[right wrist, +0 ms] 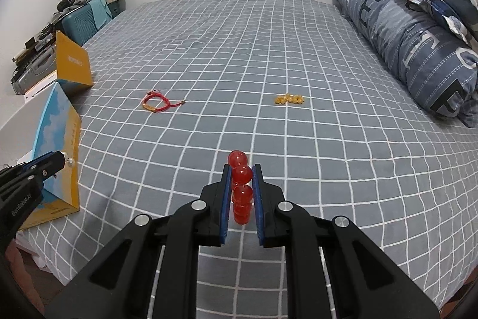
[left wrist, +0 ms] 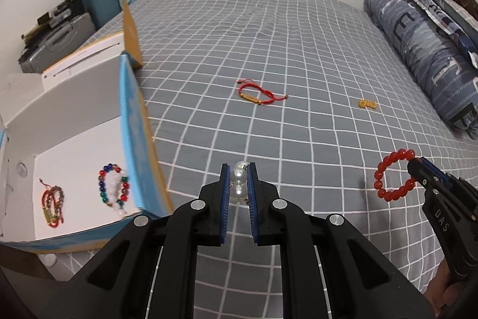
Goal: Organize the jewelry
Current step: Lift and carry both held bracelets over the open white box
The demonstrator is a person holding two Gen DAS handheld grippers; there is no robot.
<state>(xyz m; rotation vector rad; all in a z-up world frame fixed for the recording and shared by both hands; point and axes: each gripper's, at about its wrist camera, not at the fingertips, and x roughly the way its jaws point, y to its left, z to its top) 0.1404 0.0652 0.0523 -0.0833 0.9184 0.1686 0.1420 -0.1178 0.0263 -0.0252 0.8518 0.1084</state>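
Pearl bracelet (left wrist: pixel 240 183) sits pinched between the blue pads of the left hand-held gripper (left wrist: pixel 239 180), its string of white beads running lengthwise along the fingers, one bead poking past the tips; the jaws are drawn in close on the beads, and it hangs above the checked grey bed (left wrist: pixel 269 35) just beside the open box (left wrist: pixel 131 121). Right hand-held gripper (right wrist: pixel 241 180) is likewise narrowed onto the red bead bracelet (right wrist: pixel 240 187), whose beads line up front to back between the pads in the right wrist view; seen from the left wrist view, that bracelet (left wrist: pixel 394 174) hangs as an open ring, held at its right side. Inside the box, on its white floor, lie a multicoloured bead bracelet (left wrist: pixel 113 189) with white beads within it, and nearer the left wall a red cord bracelet tangled with brown beads (left wrist: pixel 53 207). Further out on the bed, a red cord bracelet with a gold bar (left wrist: pixel 258 94) lies flat, long axis slanting left to right, and well apart to its right sits a small cluster of amber beads (right wrist: pixel 289 99). Between the two grippers and these pieces the bedspread is open; a rolled blue quilt (right wrist: pixel 403 44) bounds the right edge, and the box's upright flaps the left.
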